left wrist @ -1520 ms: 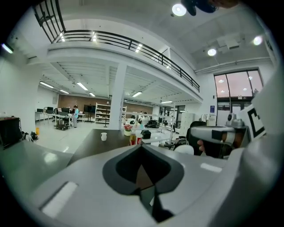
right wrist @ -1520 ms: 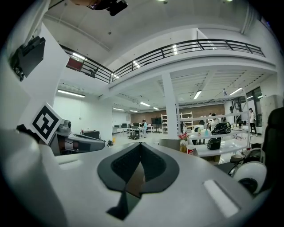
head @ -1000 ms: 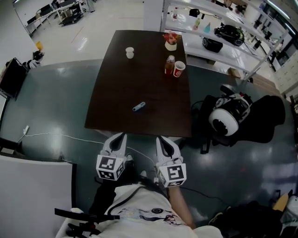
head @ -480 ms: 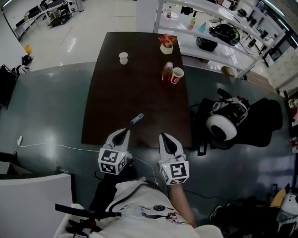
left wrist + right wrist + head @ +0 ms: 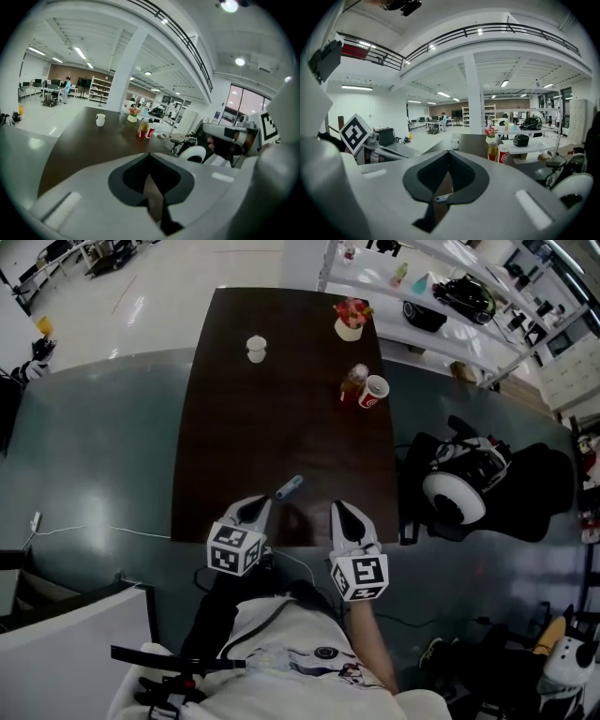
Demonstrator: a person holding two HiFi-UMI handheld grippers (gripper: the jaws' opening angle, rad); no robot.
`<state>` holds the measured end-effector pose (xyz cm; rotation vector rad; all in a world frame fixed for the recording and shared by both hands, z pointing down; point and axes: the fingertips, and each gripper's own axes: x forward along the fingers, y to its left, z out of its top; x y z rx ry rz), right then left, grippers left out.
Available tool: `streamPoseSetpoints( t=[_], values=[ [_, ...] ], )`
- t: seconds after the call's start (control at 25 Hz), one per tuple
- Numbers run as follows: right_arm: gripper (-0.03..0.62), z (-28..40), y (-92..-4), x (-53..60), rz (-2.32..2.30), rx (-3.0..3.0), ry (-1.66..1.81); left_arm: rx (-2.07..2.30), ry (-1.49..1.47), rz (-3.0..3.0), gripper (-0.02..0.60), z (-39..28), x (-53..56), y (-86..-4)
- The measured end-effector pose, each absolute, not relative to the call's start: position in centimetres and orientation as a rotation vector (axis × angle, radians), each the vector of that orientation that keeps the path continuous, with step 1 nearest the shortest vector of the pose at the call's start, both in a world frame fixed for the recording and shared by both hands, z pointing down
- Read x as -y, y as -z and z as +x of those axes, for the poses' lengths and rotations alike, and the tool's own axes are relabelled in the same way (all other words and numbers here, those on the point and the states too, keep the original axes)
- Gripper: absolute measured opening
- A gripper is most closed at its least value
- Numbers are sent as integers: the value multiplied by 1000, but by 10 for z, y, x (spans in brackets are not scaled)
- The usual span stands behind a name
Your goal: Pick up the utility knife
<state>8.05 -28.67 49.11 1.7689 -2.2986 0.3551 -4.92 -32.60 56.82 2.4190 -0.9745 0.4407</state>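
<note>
Near the front edge of the dark surface [image 5: 234, 427], the utility knife [image 5: 290, 487] lies flat and slanted, just beyond the two tools and nearer the left one. The left tongs [image 5: 254, 510] hang over the near edge of the surface, their tips closed together with nothing between them. The right tongs [image 5: 341, 515] hover beside them, clear of the knife, likewise closed and empty. Farther back stand a white cup [image 5: 256, 348], a flower pot [image 5: 349, 321], and a bottle [image 5: 353, 383] just beside a red cup [image 5: 374, 390].
</note>
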Motion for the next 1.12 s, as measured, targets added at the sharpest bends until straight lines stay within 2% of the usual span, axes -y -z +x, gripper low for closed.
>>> streamPoseSetpoints(
  t=[0.32,0.68,1.12],
  values=[
    [2,90,-532,294,1713,2245,-494,861,-598,2304,-1,-31,340,-641],
    [2,104,-535,306,1637,2266,-547,810,-782,2152,0,-15,359,-720],
    [2,125,-669,328,1540,2037,-816,793,-909,2092,-1,-7,362,-753]
  ],
)
